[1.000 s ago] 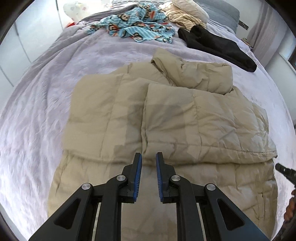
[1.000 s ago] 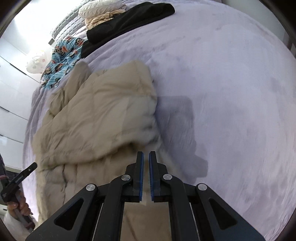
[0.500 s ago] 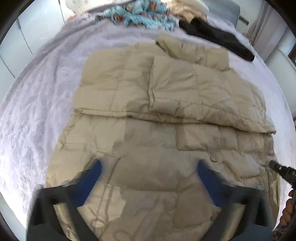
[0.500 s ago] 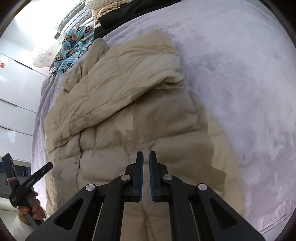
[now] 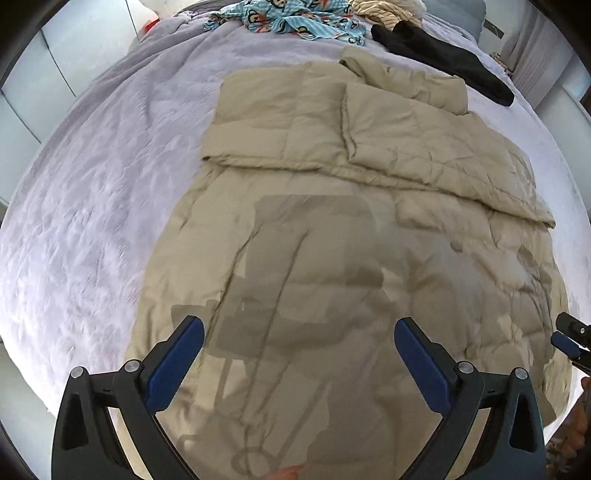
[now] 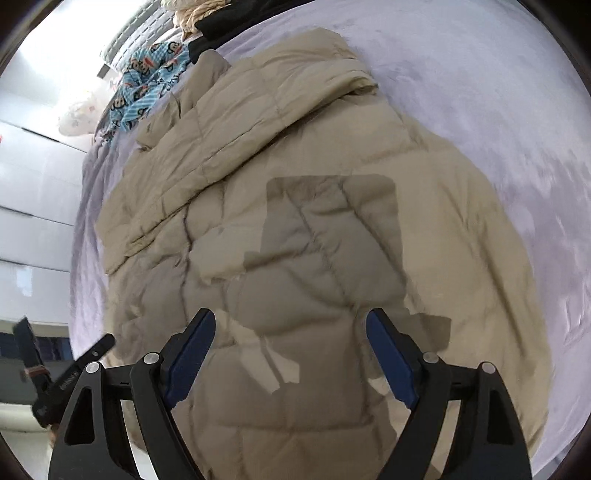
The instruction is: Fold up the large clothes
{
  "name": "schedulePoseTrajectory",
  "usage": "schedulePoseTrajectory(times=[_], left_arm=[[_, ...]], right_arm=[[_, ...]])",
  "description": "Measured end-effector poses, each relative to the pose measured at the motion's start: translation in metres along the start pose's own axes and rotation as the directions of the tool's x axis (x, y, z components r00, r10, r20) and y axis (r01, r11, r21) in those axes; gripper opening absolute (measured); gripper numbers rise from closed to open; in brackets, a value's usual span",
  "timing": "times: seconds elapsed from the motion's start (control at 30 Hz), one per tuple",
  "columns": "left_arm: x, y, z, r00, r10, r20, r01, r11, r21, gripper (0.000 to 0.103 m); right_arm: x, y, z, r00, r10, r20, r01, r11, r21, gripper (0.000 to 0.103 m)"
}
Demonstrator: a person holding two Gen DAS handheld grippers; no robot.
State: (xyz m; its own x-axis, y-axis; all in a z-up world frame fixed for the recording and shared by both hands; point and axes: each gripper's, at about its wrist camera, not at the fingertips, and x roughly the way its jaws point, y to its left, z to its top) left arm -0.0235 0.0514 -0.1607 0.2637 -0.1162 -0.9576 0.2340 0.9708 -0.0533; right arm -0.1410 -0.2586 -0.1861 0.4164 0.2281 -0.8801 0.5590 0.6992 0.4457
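Note:
A beige quilted puffer jacket (image 5: 332,229) lies spread on a lavender bedspread (image 5: 92,192), its sleeves folded across the upper half. My left gripper (image 5: 299,332) hangs open above the jacket's lower part, with nothing between its blue pads. In the right wrist view the same jacket (image 6: 295,206) fills the middle, and my right gripper (image 6: 291,325) hovers over its hem end; its jaws are opening and hold nothing. The right gripper's tip (image 5: 570,338) shows at the left view's right edge; the left gripper (image 6: 66,376) shows at the right view's lower left.
At the head of the bed lie a blue monkey-print garment (image 5: 288,18), a black garment (image 5: 443,55) and a cream one (image 5: 384,9). White cabinet doors (image 6: 33,184) stand beside the bed. The bedspread (image 6: 480,92) extends bare past the jacket's side.
Both grippers drew back toward the jacket's lower end. The left went from nearly shut to wide open first; the right stayed shut until just now and has spread apart.

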Motion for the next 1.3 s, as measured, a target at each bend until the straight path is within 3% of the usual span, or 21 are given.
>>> schedulePoseTrajectory(times=[0.07, 0.23, 0.37, 0.53, 0.6, 0.77, 1.0, 1.13, 1.3], left_arm=[[-0.002, 0.006, -0.006, 1.0, 0.011, -0.016, -0.011, 1.0, 0.005, 0.103], [-0.01, 0.017, -0.018, 0.999, 0.022, -0.037, -0.022, 1.0, 0.017, 0.103], [-0.019, 0.029, -0.03, 0.999, 0.012, -0.039, -0.011, 1.0, 0.02, 0.103], [-0.03, 0.05, -0.045, 0.998, 0.055, -0.031, -0.055, 0.998, 0.004, 0.103], [-0.033, 0.063, -0.052, 0.997, 0.06, -0.044, -0.061, 0.998, -0.016, 0.103], [-0.044, 0.093, -0.073, 0.996, -0.067, -0.057, 0.06, 0.991, -0.121, 0.103], [-0.053, 0.133, -0.116, 0.962, -0.269, -0.053, 0.24, 0.918, -0.317, 0.103], [-0.051, 0.144, -0.136, 0.941, -0.331, -0.074, 0.281, 0.883, -0.376, 0.103], [-0.021, 0.134, -0.147, 0.916, -0.378, -0.138, 0.285, 0.851, -0.441, 0.103]], right_arm=[[-0.004, 0.002, -0.008, 1.0, -0.01, 0.007, 0.009, 1.0, 0.011, 0.087], [-0.012, 0.005, -0.027, 0.999, 0.035, 0.009, -0.035, 0.998, 0.051, 0.103], [-0.017, 0.01, -0.045, 0.996, 0.089, 0.004, -0.089, 0.993, 0.081, 0.103], [-0.028, 0.013, -0.067, 0.996, 0.088, 0.028, -0.091, 0.99, 0.111, 0.103], [-0.03, 0.01, -0.071, 0.997, 0.08, -0.007, -0.079, 0.989, 0.126, 0.103], [-0.037, -0.011, -0.075, 0.992, 0.115, -0.046, -0.103, 0.973, 0.207, 0.103], [-0.062, -0.075, -0.088, 0.989, 0.146, -0.006, -0.132, 0.913, 0.386, 0.103], [-0.062, -0.108, -0.105, 0.987, 0.157, -0.009, -0.135, 0.875, 0.464, 0.103], [-0.044, -0.123, -0.119, 0.981, 0.195, -0.023, -0.154, 0.838, 0.524, 0.103]])
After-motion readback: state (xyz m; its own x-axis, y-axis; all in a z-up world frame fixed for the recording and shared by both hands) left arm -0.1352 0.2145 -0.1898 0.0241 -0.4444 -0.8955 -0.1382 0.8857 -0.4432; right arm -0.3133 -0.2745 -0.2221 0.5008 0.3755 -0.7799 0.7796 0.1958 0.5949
